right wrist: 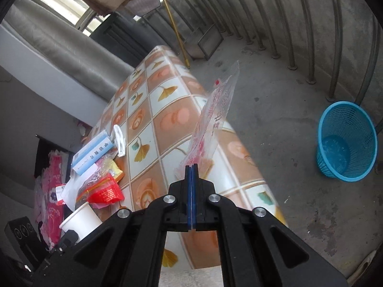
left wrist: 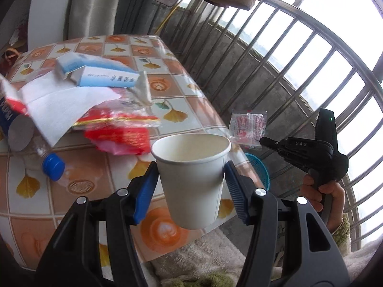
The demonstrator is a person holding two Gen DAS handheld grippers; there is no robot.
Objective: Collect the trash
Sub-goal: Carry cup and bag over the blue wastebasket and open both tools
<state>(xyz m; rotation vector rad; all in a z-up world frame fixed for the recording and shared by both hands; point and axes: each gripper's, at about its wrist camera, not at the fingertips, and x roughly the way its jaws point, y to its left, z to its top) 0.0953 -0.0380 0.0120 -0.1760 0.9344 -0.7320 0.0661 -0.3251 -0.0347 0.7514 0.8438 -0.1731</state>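
Note:
My left gripper (left wrist: 190, 174) is shut on a white paper cup (left wrist: 191, 179) and holds it upright above the table's near corner. The cup also shows in the right wrist view (right wrist: 80, 221). My right gripper (right wrist: 192, 167) is shut on a clear plastic wrapper with red print (right wrist: 210, 124), held up beyond the table edge. The wrapper also shows in the left wrist view (left wrist: 247, 126), with the right gripper (left wrist: 263, 141) beside it. A blue mesh trash basket (right wrist: 347, 141) stands on the concrete floor to the right, partly seen in the left wrist view (left wrist: 259, 167).
The tiled-pattern table (left wrist: 172, 76) carries a pile of trash: a blue-white box (left wrist: 107, 77), white tissue (left wrist: 64, 105), red wrappers (left wrist: 119, 131), a clear bottle with a blue cap (left wrist: 53, 166) and a can (left wrist: 14, 124). A metal railing (left wrist: 299, 71) lines the balcony.

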